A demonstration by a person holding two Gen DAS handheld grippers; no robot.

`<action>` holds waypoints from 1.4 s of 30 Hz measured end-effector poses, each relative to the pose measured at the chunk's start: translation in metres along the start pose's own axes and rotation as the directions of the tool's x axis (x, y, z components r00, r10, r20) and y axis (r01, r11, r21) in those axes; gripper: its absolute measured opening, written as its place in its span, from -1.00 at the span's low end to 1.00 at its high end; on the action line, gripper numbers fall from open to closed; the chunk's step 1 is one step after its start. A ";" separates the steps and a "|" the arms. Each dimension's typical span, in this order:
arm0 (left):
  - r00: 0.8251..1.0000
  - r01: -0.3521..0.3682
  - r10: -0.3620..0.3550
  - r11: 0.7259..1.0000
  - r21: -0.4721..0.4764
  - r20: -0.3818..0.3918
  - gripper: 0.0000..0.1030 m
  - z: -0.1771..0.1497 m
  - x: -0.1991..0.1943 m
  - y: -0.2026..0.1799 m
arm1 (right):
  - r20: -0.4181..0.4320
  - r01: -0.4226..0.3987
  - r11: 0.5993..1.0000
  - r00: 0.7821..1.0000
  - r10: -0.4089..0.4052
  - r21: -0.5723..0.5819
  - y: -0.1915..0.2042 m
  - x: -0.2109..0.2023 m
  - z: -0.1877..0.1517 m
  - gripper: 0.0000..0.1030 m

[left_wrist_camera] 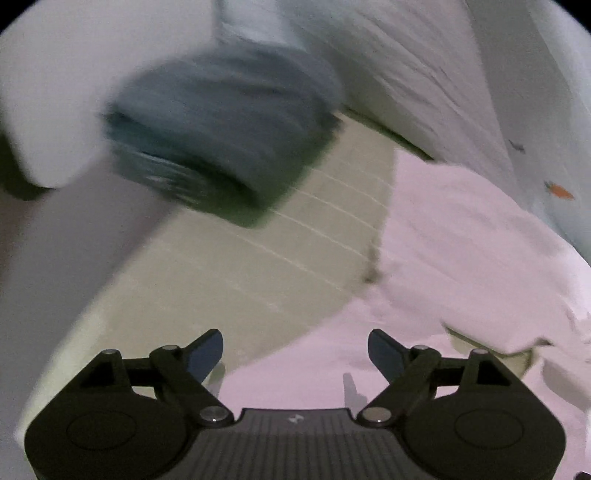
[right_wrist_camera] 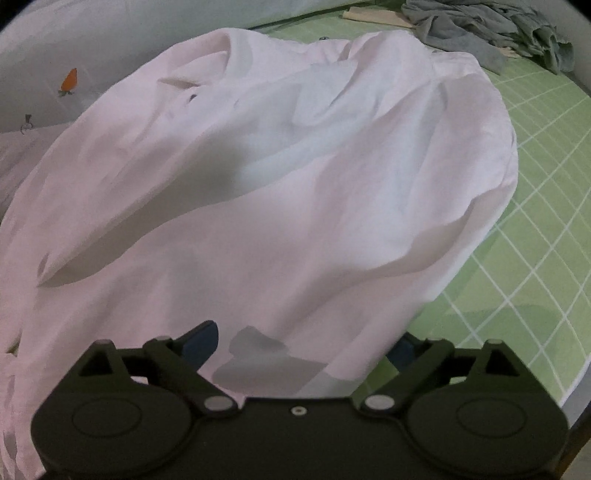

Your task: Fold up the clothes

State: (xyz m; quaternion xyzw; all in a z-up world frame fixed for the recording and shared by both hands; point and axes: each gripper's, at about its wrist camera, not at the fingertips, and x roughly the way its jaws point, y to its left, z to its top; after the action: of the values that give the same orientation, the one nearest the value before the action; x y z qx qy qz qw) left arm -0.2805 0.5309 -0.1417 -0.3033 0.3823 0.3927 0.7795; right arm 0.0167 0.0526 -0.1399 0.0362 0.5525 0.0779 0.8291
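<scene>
From the left wrist, the left gripper (left_wrist_camera: 295, 350) stands wide open and holds nothing, its fingers spread over the near edge of a pale pink shirt (left_wrist_camera: 461, 251) lying on the green gridded mat (left_wrist_camera: 280, 258); beyond, blurred, sits a folded blue-grey garment (left_wrist_camera: 221, 125) on the mat. From the right wrist, the right gripper (right_wrist_camera: 303, 345) is spread wide too, the shirt (right_wrist_camera: 280, 177) draped between its fingers without being pinched. A crumpled grey garment (right_wrist_camera: 487, 33) lies at the far corner of the mat (right_wrist_camera: 535, 206).
</scene>
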 end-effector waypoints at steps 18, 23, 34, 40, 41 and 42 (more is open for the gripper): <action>0.986 -0.161 0.152 0.976 0.143 0.074 -0.84 0.037 0.039 -0.024 | -0.041 0.117 0.990 0.992 -0.121 -0.085 0.040 0.025 0.009 0.99; 0.939 -0.327 0.324 0.945 0.008 0.112 -0.76 0.053 0.025 0.018 | -0.036 0.101 0.991 0.994 -0.105 -0.092 0.037 0.024 0.008 1.00; 0.977 -0.154 0.152 0.988 0.001 0.147 0.62 0.018 -0.032 -0.029 | 0.017 -0.034 0.999 0.999 0.034 -0.021 -0.003 0.005 0.009 1.00; 0.987 -0.058 0.049 0.997 0.059 0.150 0.75 -0.020 -0.063 -0.082 | 0.123 -0.052 0.995 0.991 0.041 0.085 -0.067 -0.013 0.022 1.00; 0.989 -0.042 0.033 0.997 0.062 0.143 0.76 -0.028 -0.069 -0.092 | 0.140 -0.051 0.993 0.989 0.037 0.103 -0.080 -0.016 0.027 1.00; 0.991 -0.026 0.017 0.998 0.064 0.136 0.76 -0.036 -0.075 -0.101 | 0.157 -0.053 0.991 0.987 0.033 0.123 -0.093 -0.018 0.031 1.00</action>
State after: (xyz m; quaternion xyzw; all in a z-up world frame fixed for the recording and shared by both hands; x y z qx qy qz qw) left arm -0.2381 0.4231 -0.0811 -0.2461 0.3444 0.4079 0.8090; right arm 0.0472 -0.0414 -0.1254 0.1064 0.4895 0.0575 0.8636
